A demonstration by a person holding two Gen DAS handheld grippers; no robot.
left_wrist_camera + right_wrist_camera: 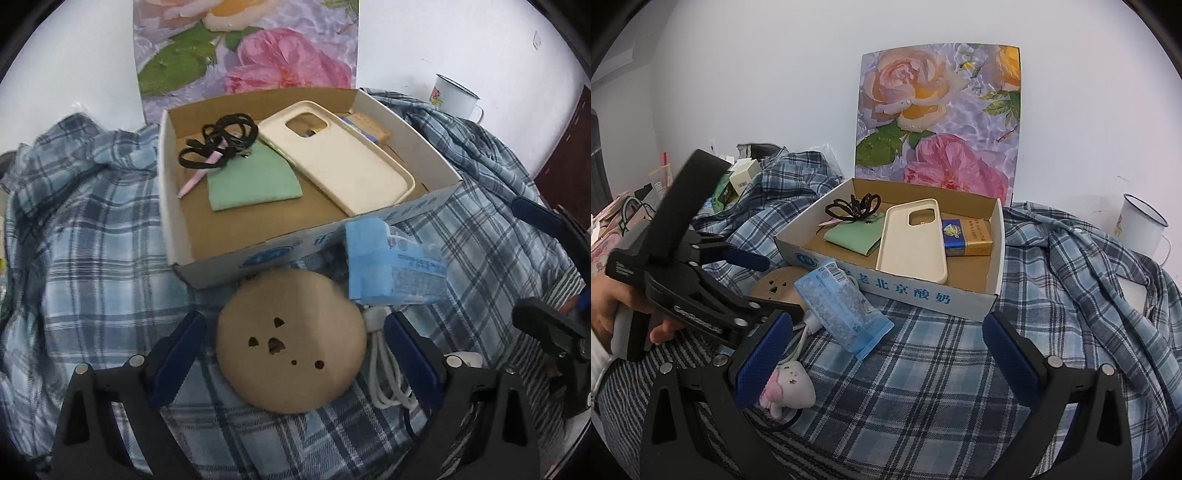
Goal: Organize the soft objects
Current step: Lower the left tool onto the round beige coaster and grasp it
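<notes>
A round tan soft pad [291,339] with small cut-out holes lies on the plaid cloth [92,258], in front of an open cardboard box [173,206]. My left gripper [295,347] is open, with a finger on each side of the pad and a small gap at both. A blue tissue pack [388,266] leans on the box front. In the right wrist view my right gripper [886,350] is open and holds nothing, above plaid cloth [923,387]. A pink-and-white plush toy [790,387] lies by its left finger [761,354]. The tissue pack [842,306] and the pad [775,288] lie beyond.
The box [993,295] holds a cream phone case [912,240], a green cloth pouch [853,236], a black cord [853,206], a pink pen [192,181] and a cigarette pack [967,236]. A white cable [384,369] lies beside the pad. An enamel mug [1141,225] and a floral board [938,122] stand behind.
</notes>
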